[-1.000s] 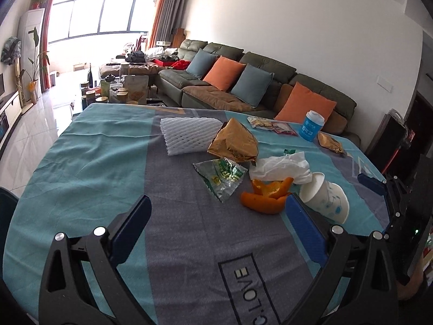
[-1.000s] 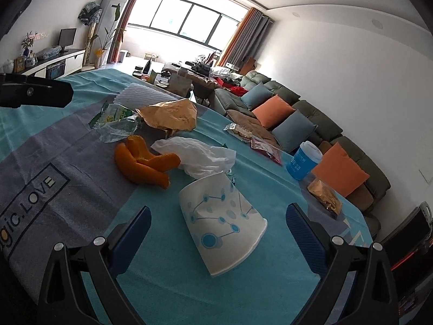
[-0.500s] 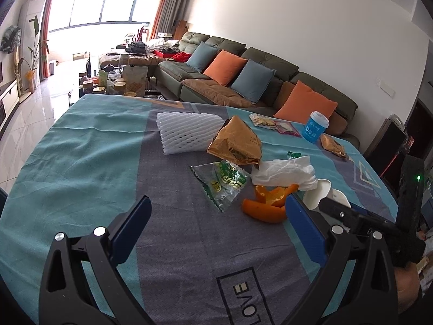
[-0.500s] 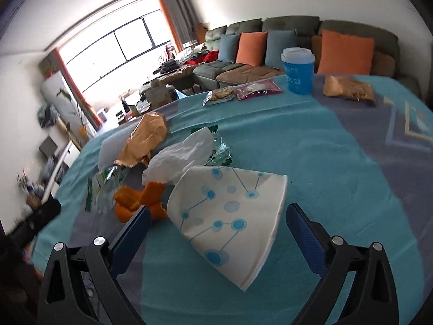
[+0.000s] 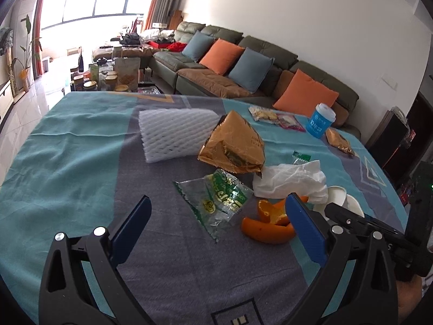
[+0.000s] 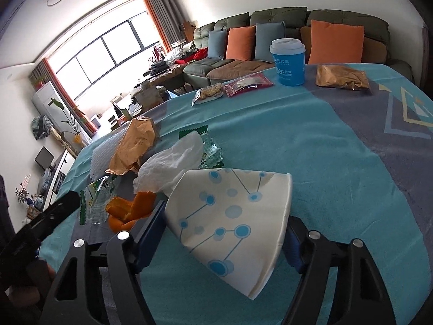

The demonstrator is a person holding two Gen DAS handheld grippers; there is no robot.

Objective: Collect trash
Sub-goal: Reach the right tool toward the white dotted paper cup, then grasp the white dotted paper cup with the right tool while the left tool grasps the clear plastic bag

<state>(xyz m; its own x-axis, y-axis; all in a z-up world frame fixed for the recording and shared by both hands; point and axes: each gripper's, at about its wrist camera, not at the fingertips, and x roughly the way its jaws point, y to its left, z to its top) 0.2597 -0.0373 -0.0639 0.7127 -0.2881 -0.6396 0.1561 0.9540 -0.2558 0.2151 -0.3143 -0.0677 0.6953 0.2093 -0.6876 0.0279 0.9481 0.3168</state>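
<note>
counter (image 5: pixel 67 146) teal-grey cloth | foam net (image 5: pixel 173 132) mid-counter, far side | gold bag (image 5: pixel 235 146) beside net | tissue (image 5: pixel 292 178) and peel (image 5: pixel 268 224) near right edge | paper cup (image 6: pixel 232 216) on its side between right tongs (image 6: pixel 224 230), just closing, pads at its walls | left tongs (image 5: pixel 216 227) spread, empty, over green wrapper (image 5: pixel 219 197)

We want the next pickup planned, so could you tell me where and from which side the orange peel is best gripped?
Grip the long bottom wedge of the orange peel across its narrow width, coming down from above with the open left gripper. It lies flat on the cloth, curved edges raised, close to the clear green wrapper and the tissue.
</note>
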